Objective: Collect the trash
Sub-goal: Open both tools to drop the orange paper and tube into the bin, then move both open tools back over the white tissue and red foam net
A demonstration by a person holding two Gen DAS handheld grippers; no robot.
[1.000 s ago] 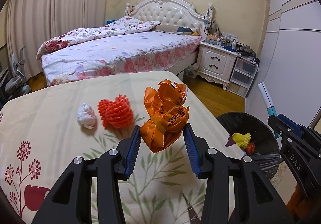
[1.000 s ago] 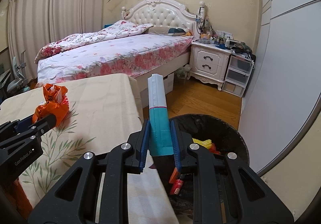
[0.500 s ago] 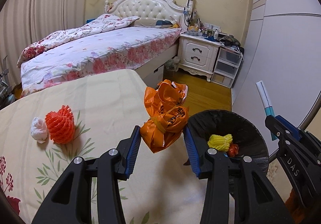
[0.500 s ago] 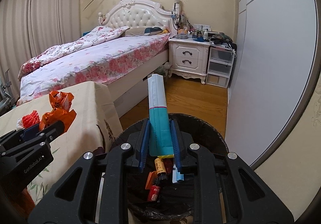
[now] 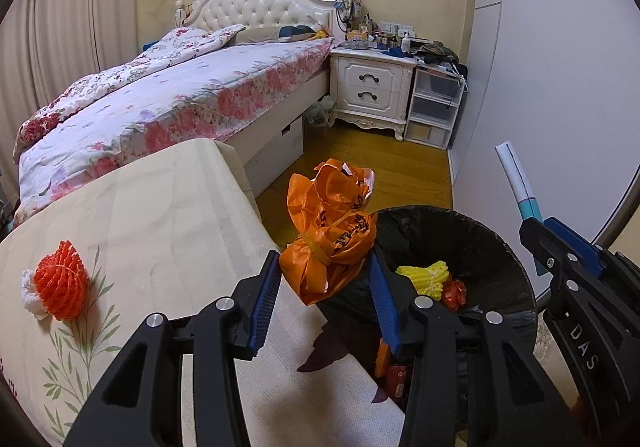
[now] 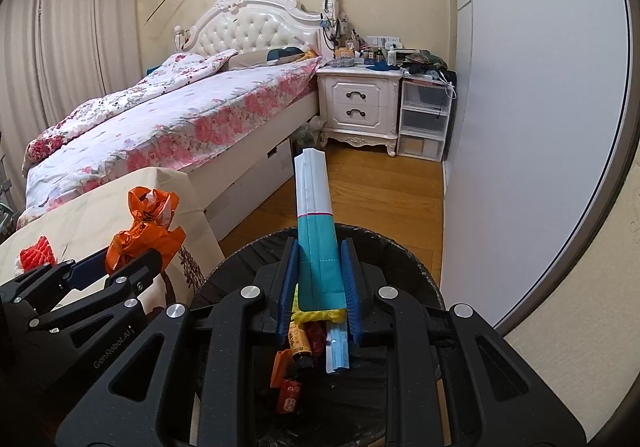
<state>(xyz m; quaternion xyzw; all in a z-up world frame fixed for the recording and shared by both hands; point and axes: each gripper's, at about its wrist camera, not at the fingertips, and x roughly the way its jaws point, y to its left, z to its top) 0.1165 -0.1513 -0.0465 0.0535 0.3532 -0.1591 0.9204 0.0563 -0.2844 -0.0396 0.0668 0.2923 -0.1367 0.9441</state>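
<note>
While the right tool [image 6: 318,287] clamps the teal-and-white packet [image 6: 316,219] upright directly over the bin [image 6: 400,247], the left tool [image 5: 326,299] grips the orange bag [image 5: 332,235] beside the rim.

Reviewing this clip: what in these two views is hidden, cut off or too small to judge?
- White wad, left wrist view: mostly behind the red foam net; its kind is unclear.
- Bin bottom, right wrist view: covered by the right gripper and its teal and white carton.
- Orange bag print, left wrist view: crumpled, unreadable.
- Nightstand clutter: too small to identify.
</note>
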